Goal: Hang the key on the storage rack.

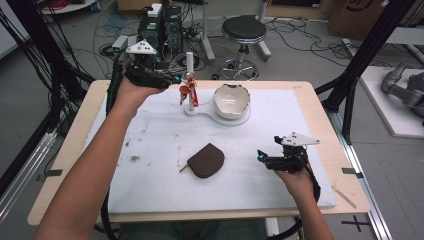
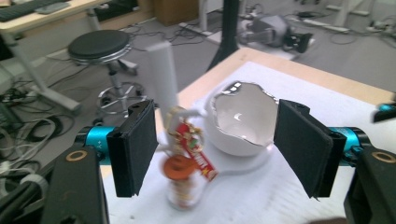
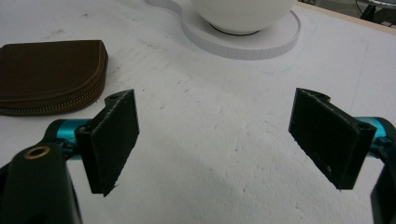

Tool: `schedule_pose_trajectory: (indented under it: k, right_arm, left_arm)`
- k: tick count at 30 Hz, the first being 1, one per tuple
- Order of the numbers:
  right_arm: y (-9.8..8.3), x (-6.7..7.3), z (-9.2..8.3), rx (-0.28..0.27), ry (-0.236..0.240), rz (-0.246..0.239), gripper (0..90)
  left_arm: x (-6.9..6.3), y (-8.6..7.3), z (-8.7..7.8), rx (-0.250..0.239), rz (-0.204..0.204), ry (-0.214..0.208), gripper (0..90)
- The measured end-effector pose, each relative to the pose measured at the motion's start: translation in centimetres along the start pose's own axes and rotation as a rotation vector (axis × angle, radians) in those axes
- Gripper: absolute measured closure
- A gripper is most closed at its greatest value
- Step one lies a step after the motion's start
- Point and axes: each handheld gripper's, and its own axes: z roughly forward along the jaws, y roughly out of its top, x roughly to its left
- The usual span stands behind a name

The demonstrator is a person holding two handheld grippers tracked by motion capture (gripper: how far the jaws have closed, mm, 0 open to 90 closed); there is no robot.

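A bunch of keys with a red tag (image 1: 189,93) hangs on the white post (image 1: 189,65) of a stand at the back of the board. In the left gripper view the keys (image 2: 186,156) hang just beyond the jaws, slightly blurred. My left gripper (image 1: 175,79) (image 2: 215,144) is open, raised beside the keys on their left, holding nothing. A white bowl with a jagged rim (image 1: 231,100) (image 2: 243,119) sits on the stand's round base (image 3: 261,39). A brown zip pouch (image 1: 206,160) (image 3: 46,74) lies mid-board. My right gripper (image 1: 260,156) (image 3: 215,135) rests open, right of the pouch.
The white foam board (image 1: 165,130) covers most of the wooden table (image 1: 345,190). Behind the table stand a black stool (image 1: 244,30) (image 2: 99,44) and computer boxes with cables (image 1: 160,25). Black frame posts (image 1: 370,45) rise at both sides.
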Motion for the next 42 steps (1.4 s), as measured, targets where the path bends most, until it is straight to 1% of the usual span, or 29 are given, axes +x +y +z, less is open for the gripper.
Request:
schedule_pose_trajectory:
  k: [1,4,5,9,11,13,14,18,20,22,25,29,30,32,34,35,37,40,41,42]
  right_arm:
    - [0.0,0.0,0.0,-0.001,0.0,0.0,16.1]
    - [0.0,0.1,0.0,0.003,0.0,0.0,16.1]
    - [0.0,0.1,-0.1,0.002,-0.001,-0.001,16.1]
    - [0.0,0.1,-0.2,0.0,-0.005,-0.004,16.1]
    - [0.0,0.1,-0.1,0.0,-0.005,-0.004,16.1]
    - [0.0,0.2,-0.1,0.004,-0.004,-0.004,16.1]
    - [-0.1,0.2,-0.1,0.006,-0.004,-0.006,16.1]
    - [-0.1,0.2,0.0,0.007,-0.003,-0.006,16.1]
    - [-0.1,0.2,0.0,0.01,-0.003,-0.005,16.1]
    - [-0.1,0.2,-0.1,0.006,-0.004,-0.004,16.1]
    - [-0.2,0.2,-0.1,0.005,-0.003,0.0,16.1]
    - [-0.2,0.2,-0.1,0.003,-0.003,0.003,16.1]
    - [-0.2,0.1,-0.1,0.002,-0.003,0.002,16.1]
    - [-0.2,0.1,-0.2,0.003,-0.006,0.007,16.1]
    - [-0.2,0.1,-0.2,0.001,-0.005,0.01,16.1]
    - [-0.2,0.0,-0.1,0.0,-0.004,0.008,16.1]
    - [-0.2,0.0,-0.1,0.001,-0.005,0.014,16.1]
    - [-0.2,-0.1,0.0,0.001,-0.006,0.015,16.1]
    - [-0.3,-0.2,0.0,0.003,-0.006,0.018,16.1]
    - [-0.3,-0.2,0.0,0.006,-0.008,0.017,16.1]
  left_arm:
    - [-0.1,-0.3,-0.2,-0.001,-0.001,-0.009,29.8]
    - [-0.5,-1.5,-0.7,-0.005,-0.019,-0.052,29.3]
    - [-0.7,-2.0,-0.9,-0.003,-0.019,-0.067,28.7]
    - [-1.4,-4.2,-1.4,-0.008,-0.031,-0.123,27.3]
    - [-1.9,-5.5,-1.6,-0.001,-0.037,-0.143,26.6]
    - [-2.4,-6.7,-1.7,0.023,-0.034,-0.168,25.7]
    - [-2.6,-7.2,-1.9,0.022,-0.038,-0.171,24.4]
    - [-3.4,-8.6,-2.5,0.025,-0.026,-0.187,24.1]
    - [-4.1,-9.2,-3.0,0.035,-0.009,-0.203,22.9]
    - [-4.6,-9.7,-3.3,0.023,0.003,-0.216,22.4]
    - [-5.1,-10.7,-4.0,0.012,0.012,-0.219,22.3]
    - [-5.6,-12.1,-4.7,-0.012,0.006,-0.216,21.9]
    - [-5.7,-12.5,-5.0,-0.02,0.011,-0.215,21.7]
    - [-5.5,-13.2,-5.2,-0.014,0.028,-0.193,21.6]
    - [-5.1,-13.9,-5.2,0.012,0.015,-0.202,21.6]
    - [-5.0,-14.2,-5.2,0.009,0.013,-0.201,21.5]
    - [-4.9,-15.0,-5.1,0.009,-0.006,-0.208,21.5]
    - [-4.8,-16.2,-5.2,0.021,-0.024,-0.192,20.1]
    - [-4.6,-16.5,-5.2,0.021,-0.026,-0.186,19.1]
    - [-4.4,-16.8,-5.4,0.021,-0.021,-0.171,18.0]
